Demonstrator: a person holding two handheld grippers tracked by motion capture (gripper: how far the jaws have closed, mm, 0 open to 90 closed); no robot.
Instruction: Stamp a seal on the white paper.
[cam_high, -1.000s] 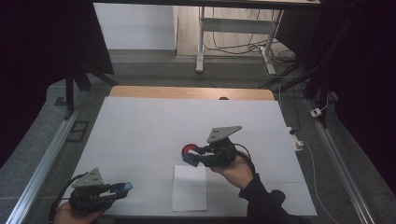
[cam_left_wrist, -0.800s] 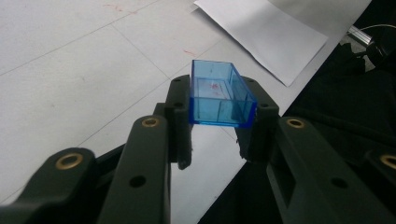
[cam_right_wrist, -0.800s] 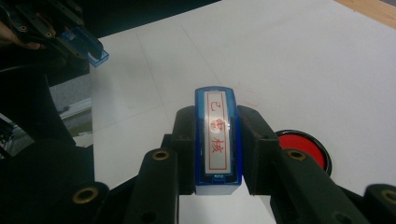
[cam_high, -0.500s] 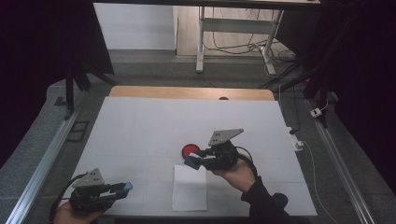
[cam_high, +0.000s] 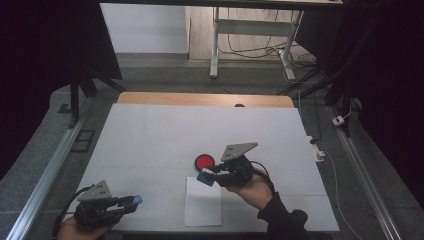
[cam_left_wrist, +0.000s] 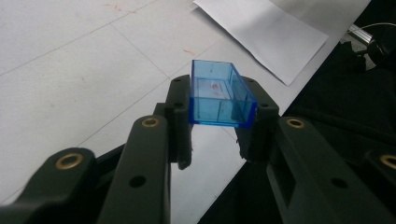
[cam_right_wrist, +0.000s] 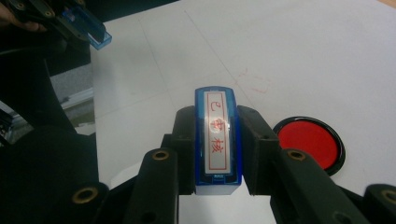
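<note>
One red ink pad (cam_high: 204, 161) sits uncovered beside paper (cam_high: 203, 201).

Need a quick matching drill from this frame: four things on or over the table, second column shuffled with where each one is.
Things:
1. stamp
2. clear blue cap
3. red ink pad
4. sheet of paper

Places:
A. lying flat on the table, nearest the person
B. held in the left gripper
C. on the table beyond the paper
D. held in the right gripper

Pairs: 1-D, 2-B, 3-C, 4-A
</note>
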